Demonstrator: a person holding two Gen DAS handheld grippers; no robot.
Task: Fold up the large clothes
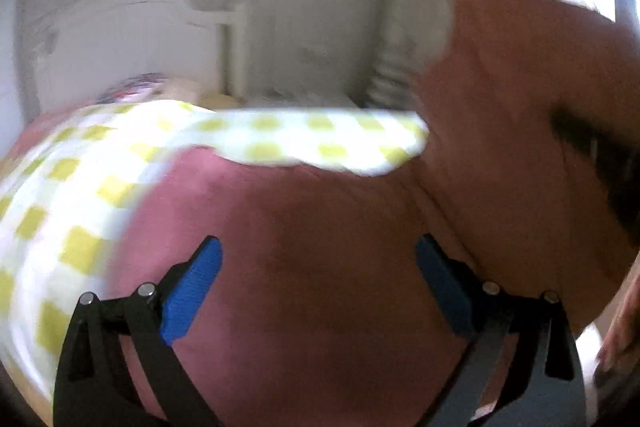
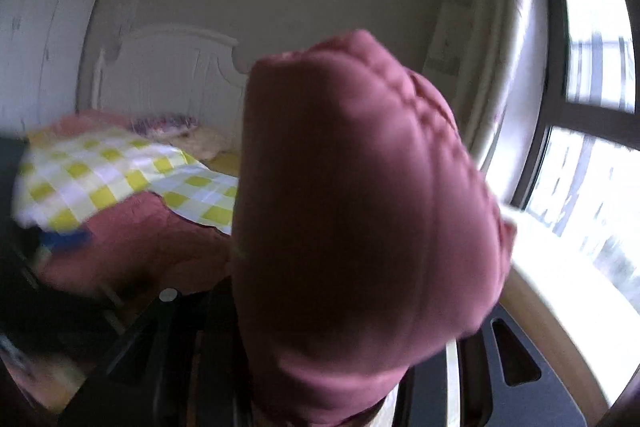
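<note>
**Maroon garment half lifted off the bed, both views pretty blurry**

So your left gripper point(image 1: 318, 285) has its blue pads point(image 1: 192, 291) spread wide apart with nothing pinched between them, just hovering over the maroon garment point(image 1: 320, 247). That garment is spread across the near part of the bed point(image 2: 216, 163), lying over a yellow-and-white checked cover point(image 1: 80, 187) that runs toward the white headboard point(image 1: 132, 39) at the far end. On the right side of the left wrist view the cloth rises up in a big fold.

Your right gripper point(image 2: 340, 367) is mostly buried: a thick bunch of the same maroon cloth stands straight up out of its jaws and fills the middle of the right wrist view, so it looks clamped on the garment, though the fingertips themselves are hidden by the fabric. Only the black frame shows on either side.

In that same view your left gripper's blue pad peeks in at the left, just beside the near edge of the checked cover. A window point(image 2: 592, 99) is off to the right, a pale wardrobe point(image 2: 44, 27) on the left past the headboard.
</note>
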